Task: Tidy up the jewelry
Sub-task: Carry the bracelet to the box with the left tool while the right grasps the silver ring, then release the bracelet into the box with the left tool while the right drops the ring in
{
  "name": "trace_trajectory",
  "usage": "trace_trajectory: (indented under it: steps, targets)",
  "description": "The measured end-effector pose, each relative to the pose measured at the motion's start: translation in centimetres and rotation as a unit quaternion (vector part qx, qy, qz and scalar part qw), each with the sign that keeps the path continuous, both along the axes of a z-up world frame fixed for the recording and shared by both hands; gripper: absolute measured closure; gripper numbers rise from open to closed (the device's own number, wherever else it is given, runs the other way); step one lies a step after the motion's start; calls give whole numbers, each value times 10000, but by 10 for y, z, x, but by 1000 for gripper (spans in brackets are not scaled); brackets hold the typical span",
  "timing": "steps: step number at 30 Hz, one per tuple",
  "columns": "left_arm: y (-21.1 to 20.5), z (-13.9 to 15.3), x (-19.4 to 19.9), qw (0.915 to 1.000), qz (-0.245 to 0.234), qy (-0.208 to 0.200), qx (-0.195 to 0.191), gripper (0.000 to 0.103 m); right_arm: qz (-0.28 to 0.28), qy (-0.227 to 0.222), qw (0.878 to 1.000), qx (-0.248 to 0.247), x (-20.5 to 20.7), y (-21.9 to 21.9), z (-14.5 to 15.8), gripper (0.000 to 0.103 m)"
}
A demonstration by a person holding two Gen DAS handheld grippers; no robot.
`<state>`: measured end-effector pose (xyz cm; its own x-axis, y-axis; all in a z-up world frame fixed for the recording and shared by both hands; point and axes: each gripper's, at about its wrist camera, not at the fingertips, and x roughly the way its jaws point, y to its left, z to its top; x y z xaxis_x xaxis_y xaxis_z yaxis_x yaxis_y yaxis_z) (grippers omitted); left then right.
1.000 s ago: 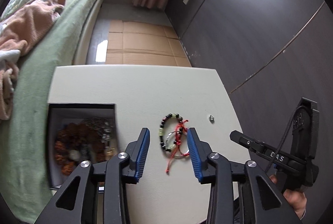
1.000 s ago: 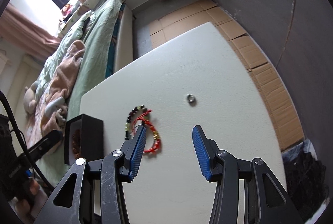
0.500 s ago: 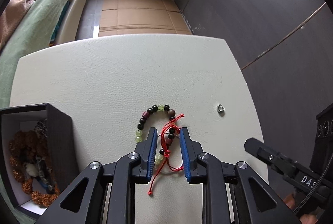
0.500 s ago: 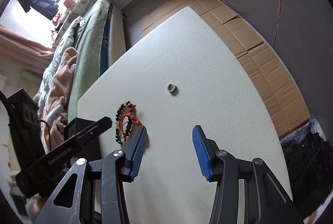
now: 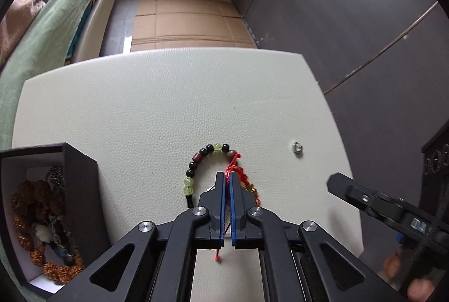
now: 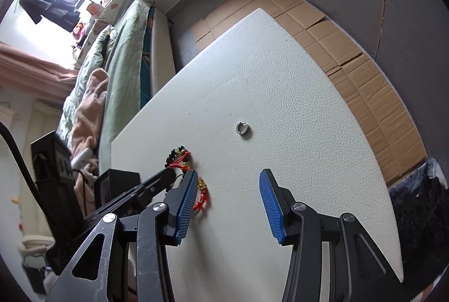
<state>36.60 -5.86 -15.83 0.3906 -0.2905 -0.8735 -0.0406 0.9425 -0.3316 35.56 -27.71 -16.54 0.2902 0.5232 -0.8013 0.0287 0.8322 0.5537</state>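
My left gripper [image 5: 226,176] is shut on the red cord bracelet [image 5: 238,169]; the cord runs between the blue pads and its tail hangs out below them. A beaded bracelet [image 5: 196,161] of black, green and brown beads lies looped on the white table [image 5: 168,94], touching the red one. A small silver ring [image 5: 297,147] lies to the right, apart from both. My right gripper [image 6: 228,175] hovers open over bare table, the ring [image 6: 243,129] beyond its tips and the red bracelet [image 6: 203,195] beside its left finger.
A black jewelry box [image 5: 81,189] stands open at the table's left, with several bracelets and chains inside. A bed with green bedding [image 5: 56,21] runs along the left. Cardboard [image 5: 185,24] covers the floor beyond the table, and a dark wall stands on the right.
My left gripper came down over the bracelets and closed its jaws on the red cord. The right gripper sank slightly and rolled, its jaws unchanged.
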Motion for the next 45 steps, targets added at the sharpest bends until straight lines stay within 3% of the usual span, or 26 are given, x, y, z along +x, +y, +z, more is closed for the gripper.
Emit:
trace_trajectory:
  steps: [7,14,21,26,34,36,37,38,42,45]
  targets:
    - [15,39,-10,9991,-125,-386,-141,101,-289,-125,9995,-53,5,-11,2,56]
    - [45,60,-27,9971,-82,-719,-228,101,-219,-450,9970,-596,19,4,6,56]
    - [86,61,-38,9956,209,-811,-429,101,47,-495,9915,-1200,32,32,-1,58]
    - [109,68,-41,9931,377,-894,-660,101,165,-318,9886,-1464,36,50,-12,68]
    - [130,69,-63,9905,576,-1035,-696,101,204,-599,9719,-2267,30,72,-10,70]
    - [136,65,-67,9909,630,-1014,-622,101,224,-652,9665,-2473,28,74,-9,75]
    - [138,64,-67,9909,638,-990,-655,101,209,-675,9626,-2617,27,74,-9,84]
    - [140,62,-68,9909,646,-971,-678,101,199,-699,9607,-2679,27,73,-8,89]
    - [144,64,-71,9901,635,-1066,-650,101,353,-763,9539,-2882,23,76,-5,90]
    - [149,60,-70,9907,586,-955,-777,101,401,-744,9603,-2660,15,75,2,90]
